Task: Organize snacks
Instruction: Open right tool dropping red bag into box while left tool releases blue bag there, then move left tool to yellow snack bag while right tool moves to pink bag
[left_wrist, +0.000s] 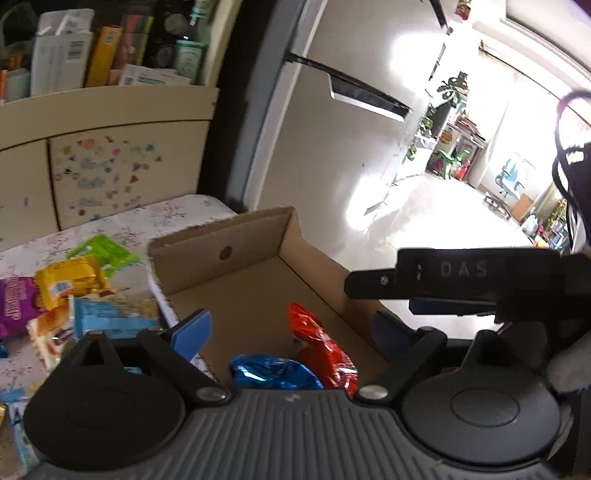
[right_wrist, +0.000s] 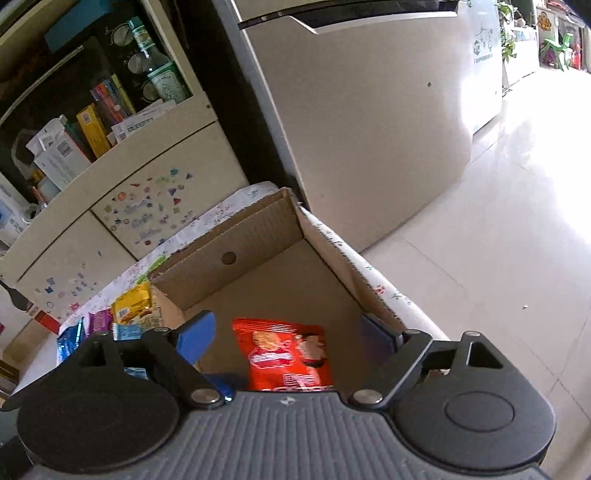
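An open cardboard box stands on a floral-cloth table. Inside lie a red snack bag and a blue foil bag. My left gripper hovers open and empty over the box's near end. My right gripper is open and empty above the red bag; its body also shows at the right of the left wrist view. More snacks lie left of the box: a yellow pack, a green pack, a purple bag, a light-blue pack.
A cream cabinet with stickers and shelves of boxes and bottles stands behind the table. A refrigerator stands right of it. The table's right edge drops to a tiled floor.
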